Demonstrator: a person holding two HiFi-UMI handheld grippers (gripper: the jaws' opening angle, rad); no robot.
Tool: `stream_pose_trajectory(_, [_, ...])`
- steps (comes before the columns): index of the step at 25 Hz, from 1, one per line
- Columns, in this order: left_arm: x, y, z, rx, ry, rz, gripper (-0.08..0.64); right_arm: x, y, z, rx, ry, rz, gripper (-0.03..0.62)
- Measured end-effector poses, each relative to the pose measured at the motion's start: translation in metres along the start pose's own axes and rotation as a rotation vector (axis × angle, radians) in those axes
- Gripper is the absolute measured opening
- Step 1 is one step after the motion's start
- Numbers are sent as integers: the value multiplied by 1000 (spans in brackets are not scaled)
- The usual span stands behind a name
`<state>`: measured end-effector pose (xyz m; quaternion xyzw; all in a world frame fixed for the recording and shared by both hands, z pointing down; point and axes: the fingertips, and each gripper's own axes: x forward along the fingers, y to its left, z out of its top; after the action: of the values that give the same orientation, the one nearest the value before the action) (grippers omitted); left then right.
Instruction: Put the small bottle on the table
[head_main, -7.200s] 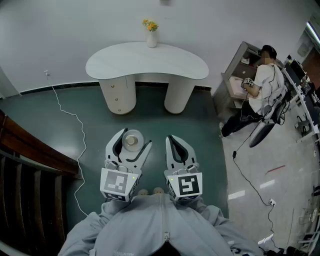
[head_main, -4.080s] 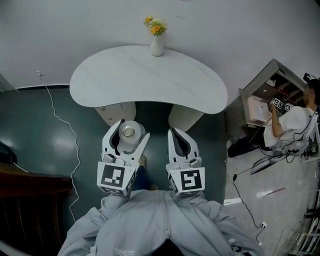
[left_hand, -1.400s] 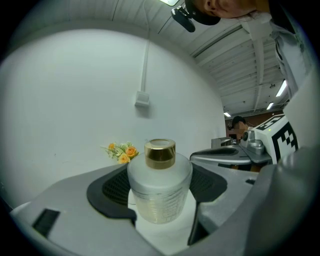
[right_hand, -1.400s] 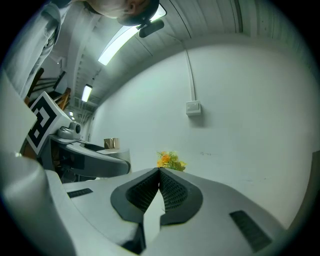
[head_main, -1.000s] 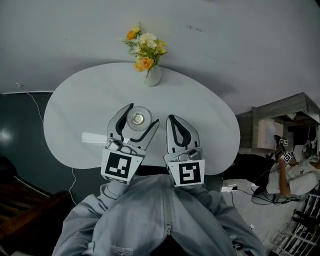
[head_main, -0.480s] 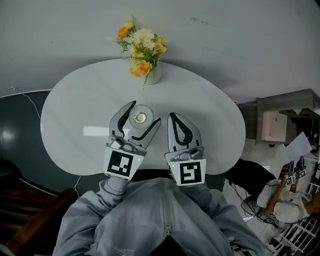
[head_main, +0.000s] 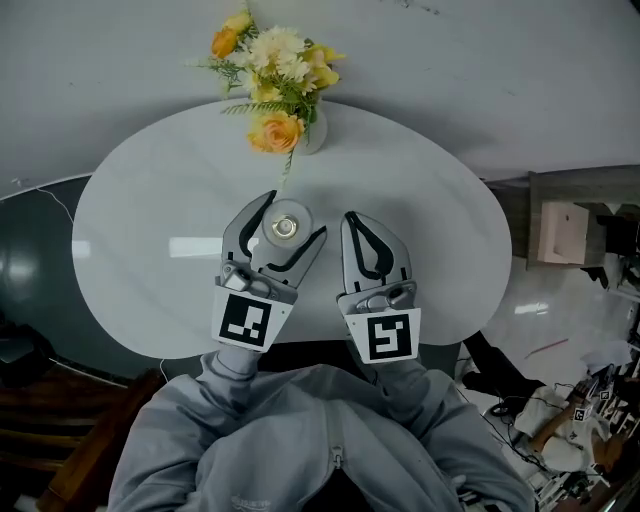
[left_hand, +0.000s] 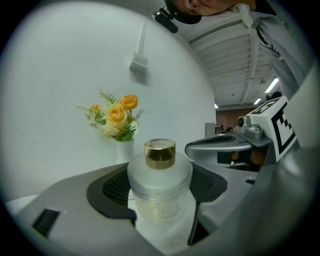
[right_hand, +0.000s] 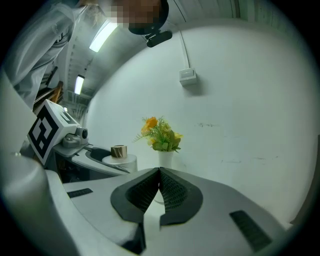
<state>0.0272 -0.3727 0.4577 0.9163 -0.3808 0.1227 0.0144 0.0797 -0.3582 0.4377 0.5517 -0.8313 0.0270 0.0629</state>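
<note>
Jaws of left gripper (head_main: 290, 215) pinch the small bottle (left_hand: 160, 187), while right gripper (right_hand: 159, 171) jaws press together.

The small bottle (left_hand: 160, 195) looked frosted and matt, its cap (left_hand: 160, 153) a shiny gold metal. The surface (head_main: 430, 220) was smooth, glossy white; the person's sleeves (head_main: 180, 440) were grey cloth.

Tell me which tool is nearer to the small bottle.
Left. The left tool is shut on the small bottle, holding it upright over the table. The right tool is shut and empty, alongside to the bottle's right, not touching it.
</note>
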Motion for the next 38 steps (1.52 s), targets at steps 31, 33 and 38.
stream_pose_trajectory(31, [89, 11, -99, 49, 114, -98, 333, 63, -36, -91, 28, 101, -38, 26])
stream_pose_trajectory(33, [91, 11, -101, 52, 121, -100, 333, 63, -37, -92, 28, 104, -38, 26])
stream_pose_trajectory(38, [96, 11, -105, -10, 91, -64, 333, 66, -40, -93, 31, 105, -42, 26])
